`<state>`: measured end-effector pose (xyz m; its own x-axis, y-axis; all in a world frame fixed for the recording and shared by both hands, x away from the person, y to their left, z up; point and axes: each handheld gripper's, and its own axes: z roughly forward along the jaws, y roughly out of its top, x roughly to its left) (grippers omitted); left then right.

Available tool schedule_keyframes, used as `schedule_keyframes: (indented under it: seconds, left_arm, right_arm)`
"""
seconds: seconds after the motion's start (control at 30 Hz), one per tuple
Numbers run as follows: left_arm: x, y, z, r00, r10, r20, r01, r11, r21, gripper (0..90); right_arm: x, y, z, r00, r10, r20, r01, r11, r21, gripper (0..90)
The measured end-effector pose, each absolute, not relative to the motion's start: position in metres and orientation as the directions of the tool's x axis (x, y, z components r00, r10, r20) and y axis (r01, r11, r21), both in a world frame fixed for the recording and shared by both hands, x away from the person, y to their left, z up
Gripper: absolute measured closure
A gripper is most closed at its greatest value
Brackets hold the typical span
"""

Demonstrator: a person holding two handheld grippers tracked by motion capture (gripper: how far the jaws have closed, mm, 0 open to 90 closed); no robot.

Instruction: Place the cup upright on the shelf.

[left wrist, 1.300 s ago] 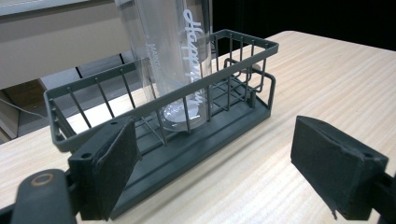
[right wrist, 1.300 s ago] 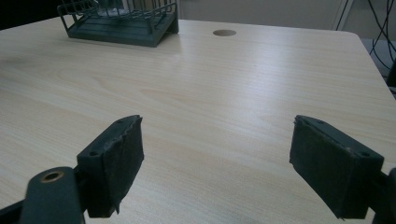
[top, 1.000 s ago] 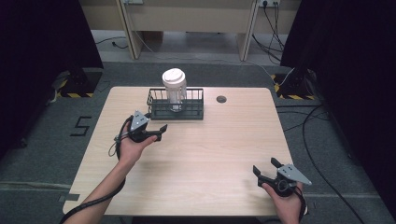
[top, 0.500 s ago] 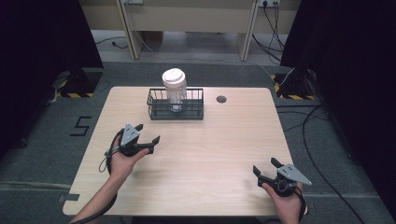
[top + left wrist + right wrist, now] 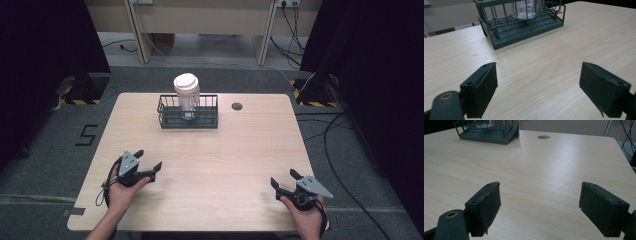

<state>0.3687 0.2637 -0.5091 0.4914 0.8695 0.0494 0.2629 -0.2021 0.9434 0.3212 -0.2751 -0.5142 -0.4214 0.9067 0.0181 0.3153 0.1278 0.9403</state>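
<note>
High view: your left gripper (image 5: 148,164) rests at the near left of the table (image 5: 250,150), your right gripper (image 5: 284,180) at the near right; both are released and hold nothing.
Cup: the white-lidded cup (image 5: 186,95) stands upright inside the wire basket (image 5: 172,116) at the far edge, well apart from both grippers.
Left gripper view: you see the cup's clear base through the bars; its lid is cut off.
Right gripper view: you see the table's round hole (image 5: 543,137) beside the basket.
</note>
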Motion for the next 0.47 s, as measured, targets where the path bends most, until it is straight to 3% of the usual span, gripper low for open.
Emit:
schedule_keyframes:
  seconds: [0.47]
  left_arm:
    - [0.3673,0.2653,-0.5163,0.495,0.868,0.047,0.276,-0.208,0.938,14.5]
  right_arm:
    - [0.3206,-0.2758,-0.5142,-0.413,0.91,0.024,0.315,0.118,0.942,17.7]
